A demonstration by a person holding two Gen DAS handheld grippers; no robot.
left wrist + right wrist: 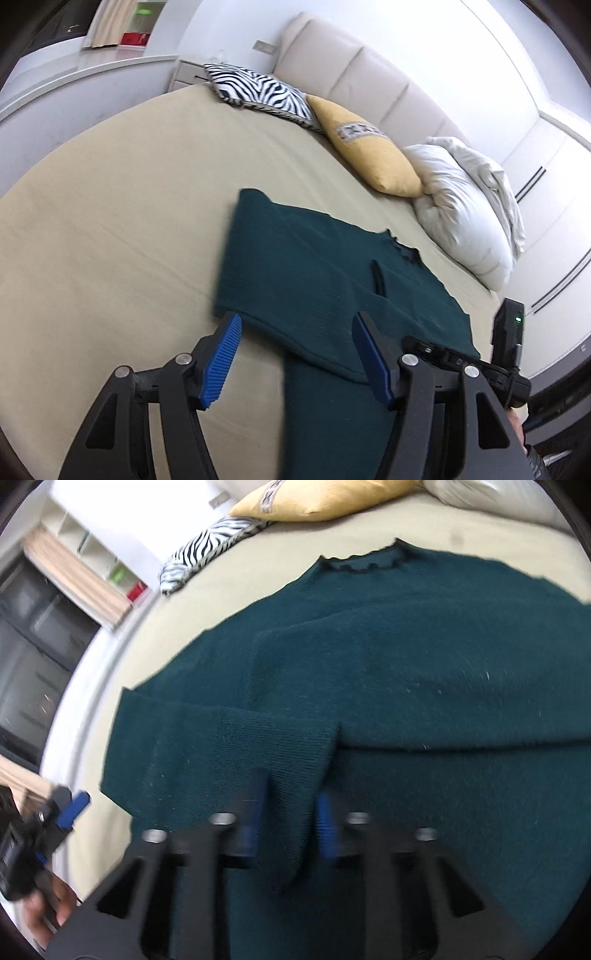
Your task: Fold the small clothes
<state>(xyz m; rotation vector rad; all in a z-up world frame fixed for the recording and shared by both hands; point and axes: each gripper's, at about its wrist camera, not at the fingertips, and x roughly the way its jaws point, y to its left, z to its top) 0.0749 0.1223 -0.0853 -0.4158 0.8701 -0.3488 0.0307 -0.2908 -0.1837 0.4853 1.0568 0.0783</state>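
A dark teal knit sweater [295,266] lies on the beige bed [110,221], its left sleeve folded across the body. My left gripper [295,325] is open, its blue pads either side of the sweater's near edge, holding nothing. In the right wrist view the sweater [406,664] fills the frame, neck [362,563] at the top. My right gripper [291,812] is partly open, and a fold of the sleeve cuff [295,760] hangs between its blurred blue pads. The left gripper also shows at the left edge [70,808].
A zebra pillow [258,88], a yellow pillow [369,151] and a white pillow [461,210] line the padded headboard [369,62]. A white ledge [74,85] runs along the bed's far side. Shelves and a dark cabinet [29,635] stand beyond.
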